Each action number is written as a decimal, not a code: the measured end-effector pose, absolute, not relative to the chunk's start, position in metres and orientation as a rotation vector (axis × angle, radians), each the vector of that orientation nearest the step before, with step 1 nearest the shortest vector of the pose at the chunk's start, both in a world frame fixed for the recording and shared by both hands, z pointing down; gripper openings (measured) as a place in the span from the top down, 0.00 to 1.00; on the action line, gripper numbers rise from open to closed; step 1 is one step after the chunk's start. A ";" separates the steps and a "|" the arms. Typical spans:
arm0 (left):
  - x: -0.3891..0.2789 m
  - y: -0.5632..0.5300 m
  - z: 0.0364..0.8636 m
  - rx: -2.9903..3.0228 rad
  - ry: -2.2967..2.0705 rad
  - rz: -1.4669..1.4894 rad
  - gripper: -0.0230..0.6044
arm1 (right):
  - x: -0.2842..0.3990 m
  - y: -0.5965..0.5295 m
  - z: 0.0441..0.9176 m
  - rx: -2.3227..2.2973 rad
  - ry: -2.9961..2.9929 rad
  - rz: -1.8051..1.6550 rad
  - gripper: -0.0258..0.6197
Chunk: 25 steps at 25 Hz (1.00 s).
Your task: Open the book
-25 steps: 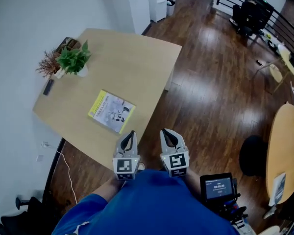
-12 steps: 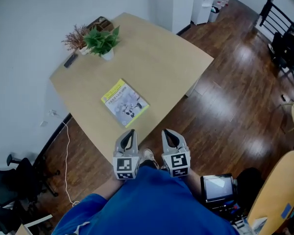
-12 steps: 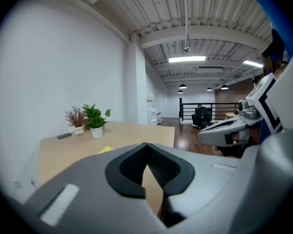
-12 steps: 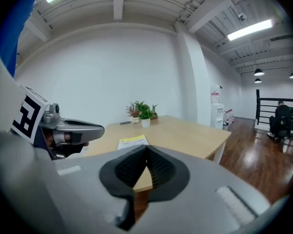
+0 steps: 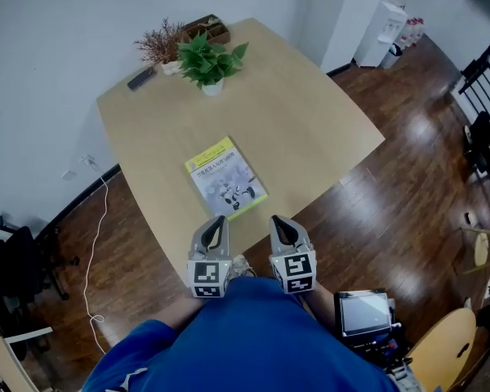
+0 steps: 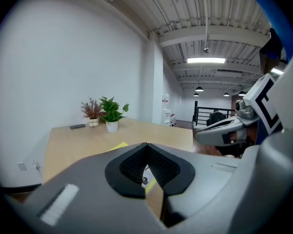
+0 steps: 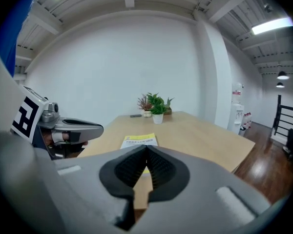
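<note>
Book [image 5: 225, 188] sits nearer, 12 o'clock of the clenched, empty left gripper [image 5: 217, 220] and right gripper [image 5: 275, 220]; likely light, floppy, so lift its cover edge

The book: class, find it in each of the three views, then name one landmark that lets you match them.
Head view: the book lies closed at the picture's centre, on the table's near half.
Left gripper view: only a yellow sliver, left of centre, lower half.
Right gripper view: centre, just below the middle.
Shared landmark: the potted plant at the table's far end.
</note>
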<state>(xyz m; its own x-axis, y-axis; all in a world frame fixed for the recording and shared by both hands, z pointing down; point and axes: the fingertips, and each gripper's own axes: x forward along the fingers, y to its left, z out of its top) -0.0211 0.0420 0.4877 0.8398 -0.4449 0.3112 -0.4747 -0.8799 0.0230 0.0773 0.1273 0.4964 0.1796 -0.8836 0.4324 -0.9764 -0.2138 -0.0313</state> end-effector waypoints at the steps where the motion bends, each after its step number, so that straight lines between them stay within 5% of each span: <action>1: -0.021 0.034 0.490 2.911 -0.744 0.453 0.95 | 0.079 0.119 0.499 2.191 -1.789 0.543 0.96; 25: -0.036 -0.032 0.532 2.694 -0.987 0.506 0.95 | 0.107 0.036 0.549 1.938 -1.844 0.625 0.96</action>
<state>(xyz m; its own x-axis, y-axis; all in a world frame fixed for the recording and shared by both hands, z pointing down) -0.0362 -0.0317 0.5315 0.7137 -0.5793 0.3939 -0.6579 -0.7474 0.0929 0.1068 0.0363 0.5490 0.0337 -0.8232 0.5667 -0.9982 -0.0564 -0.0226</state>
